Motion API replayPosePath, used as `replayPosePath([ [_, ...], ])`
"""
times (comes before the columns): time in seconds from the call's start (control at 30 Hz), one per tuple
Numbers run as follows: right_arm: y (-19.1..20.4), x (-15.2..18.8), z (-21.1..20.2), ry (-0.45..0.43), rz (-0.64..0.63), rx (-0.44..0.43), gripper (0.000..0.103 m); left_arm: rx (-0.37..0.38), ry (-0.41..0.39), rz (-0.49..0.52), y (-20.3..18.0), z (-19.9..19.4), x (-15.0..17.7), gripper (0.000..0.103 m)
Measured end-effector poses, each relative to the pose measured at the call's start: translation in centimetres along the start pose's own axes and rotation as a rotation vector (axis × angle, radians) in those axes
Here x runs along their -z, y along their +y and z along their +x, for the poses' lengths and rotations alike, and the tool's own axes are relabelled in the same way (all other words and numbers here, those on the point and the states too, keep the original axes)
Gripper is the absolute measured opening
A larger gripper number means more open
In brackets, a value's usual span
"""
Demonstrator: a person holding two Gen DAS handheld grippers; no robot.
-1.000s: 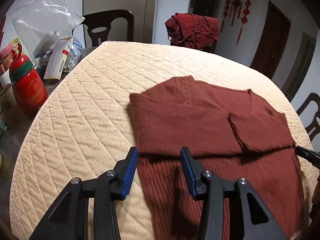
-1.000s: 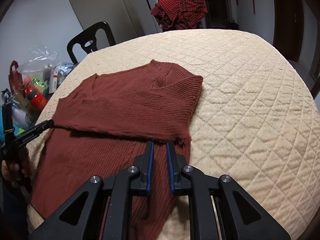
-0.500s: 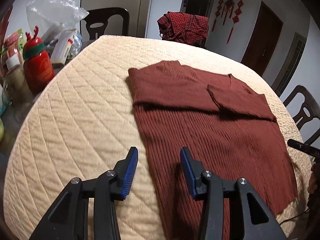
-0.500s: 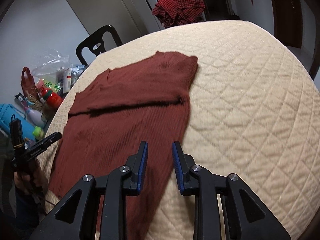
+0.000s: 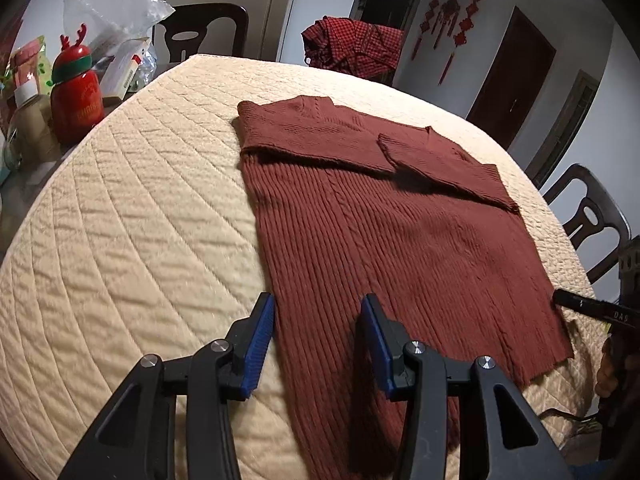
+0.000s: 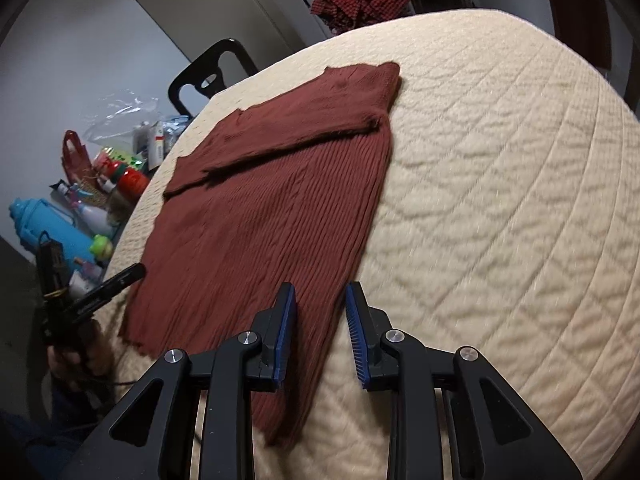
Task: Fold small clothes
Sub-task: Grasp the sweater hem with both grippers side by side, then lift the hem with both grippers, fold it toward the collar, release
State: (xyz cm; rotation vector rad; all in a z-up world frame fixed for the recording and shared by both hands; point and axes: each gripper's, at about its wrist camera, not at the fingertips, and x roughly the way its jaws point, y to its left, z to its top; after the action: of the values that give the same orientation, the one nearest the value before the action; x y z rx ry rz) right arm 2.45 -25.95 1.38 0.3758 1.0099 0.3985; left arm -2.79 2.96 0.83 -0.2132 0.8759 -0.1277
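The rust-brown ribbed sweater point(image 5: 392, 240) lies flat on the quilted cream surface point(image 5: 132, 216), sleeves folded across its chest, while the left claw point(image 5: 316, 340) hangs wide open over its near hem corner and the right claw point(image 6: 320, 332) stands moderately open above the opposite corner.

Far right of the left gripper's fingers point(image 5: 264, 336), the black tip of the right gripper point(image 5: 592, 307) carries white letters that read "DAS". Far left of those fingers, the red reindeer bottle point(image 5: 76, 96) bears gold lettering, too blurred to read.
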Motion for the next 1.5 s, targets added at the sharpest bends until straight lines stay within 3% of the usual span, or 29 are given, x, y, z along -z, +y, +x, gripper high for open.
replayPosePath([
  [0.37, -0.2, 2.3, -0.7, 0.063, 0.074, -0.158, 0.027, 0.047, 0.007, -0.083, 0.0, -1.6, 1.7, 0.048],
  [0.73, -0.1, 2.7, -0.5, 0.093, 0.084, -0.204, 0.027, 0.110, 0.036, -0.146, 0.3, -2.3, 2.7, 0.046],
  [0.83, 0.1, 2.5, -0.2, 0.090, 0.081, -0.212, 0.027, 0.099, 0.029, -0.139, 0.2, -2.3, 2.7, 0.040],
  [0.87, 0.1, 2.5, -0.1, 0.086, 0.084, -0.215, 0.027, 0.093, 0.023, -0.141, 0.2, -2.2, 2.7, 0.034],
  [0.9, 0.1, 2.5, 0.0, 0.083, 0.088, -0.217, 0.025, 0.101, 0.019, -0.149, 0.4, -2.1, 2.7, 0.019],
  [0.97, 0.1, 2.5, 0.1, 0.078, 0.086, -0.213, 0.021, 0.137, 0.027, -0.190, 0.9, -1.6, 2.9, 0.014],
  [1.03, 0.1, 2.5, 0.2, 0.076, 0.084, -0.208, 0.011, 0.141, 0.016, -0.190, 1.0, -1.8, 3.0, 0.012],
  [1.2, 0.2, 2.5, -0.7, 0.040, 0.090, -0.244, 0.009, 0.165, -0.035, -0.188, 1.2, -3.2, 2.5, 0.010],
  [1.5, 0.9, 1.1, -5.5, -0.121, 0.057, -0.351, 0.008, 0.219, -0.199, -0.200, 1.8, -7.6, 0.1, 0.007],
])
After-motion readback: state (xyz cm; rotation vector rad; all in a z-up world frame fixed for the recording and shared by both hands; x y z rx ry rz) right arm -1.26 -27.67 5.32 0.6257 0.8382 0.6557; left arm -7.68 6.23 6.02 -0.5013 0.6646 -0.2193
